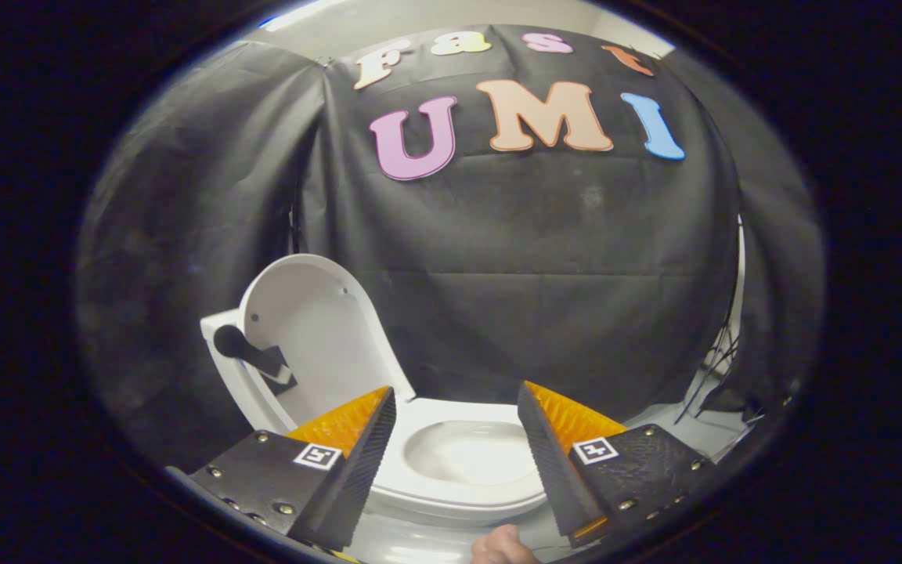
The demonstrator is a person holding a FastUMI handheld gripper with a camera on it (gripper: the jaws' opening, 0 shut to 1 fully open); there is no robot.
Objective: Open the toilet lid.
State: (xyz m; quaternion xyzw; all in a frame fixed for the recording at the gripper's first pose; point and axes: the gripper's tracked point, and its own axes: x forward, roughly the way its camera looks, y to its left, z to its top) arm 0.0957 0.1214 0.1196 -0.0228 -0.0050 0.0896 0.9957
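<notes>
A white toilet stands just ahead of my fingers. Its lid (pixel 314 329) is raised upright, leaning back to the left of the bowl, with a dark handle-like piece (pixel 251 354) fixed to its inner face. The seat ring (pixel 459 489) and bowl (pixel 463 450) lie uncovered between and beyond the fingers. My gripper (pixel 457 399) is open, its two fingers wide apart with nothing between them, and it touches neither the lid nor the seat.
Black cloth walls close in behind and on both sides of the toilet. A fingertip of a person's hand (pixel 502 546) shows below, between the fingers. Thin dark stand legs (pixel 713 372) lean at the right of the cloth.
</notes>
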